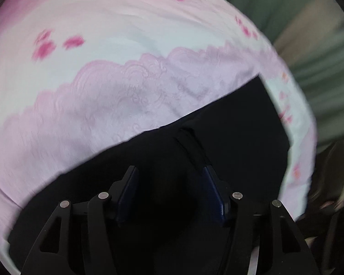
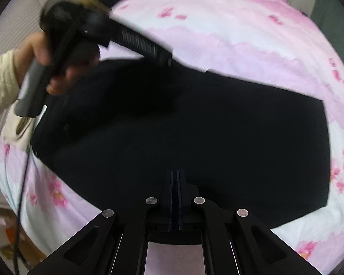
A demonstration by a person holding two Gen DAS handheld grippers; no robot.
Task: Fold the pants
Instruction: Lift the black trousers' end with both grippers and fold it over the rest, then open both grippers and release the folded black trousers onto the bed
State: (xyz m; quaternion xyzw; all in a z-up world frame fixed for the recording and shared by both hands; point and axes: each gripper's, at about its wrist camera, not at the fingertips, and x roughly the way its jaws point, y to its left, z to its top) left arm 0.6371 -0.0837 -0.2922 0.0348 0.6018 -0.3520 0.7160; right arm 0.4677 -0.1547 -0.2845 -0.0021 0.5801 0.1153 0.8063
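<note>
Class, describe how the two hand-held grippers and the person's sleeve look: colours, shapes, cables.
Each hand-held gripper, left and right, is a black frame with silver round pins and dark blue finger pads. A black cable hangs from the left one's handle. The sleeve is cream and quilted.

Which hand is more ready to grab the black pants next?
Probably the left. The left gripper has its jaws apart right over the black pants, with a ridge of cloth near them. The right gripper is shut with nothing visible between its fingers.

A bed takes up most of the room, spread with a pink floral sheet [image 2: 252, 45]. Dull green curtains [image 1: 321, 73] hang beyond it.
</note>
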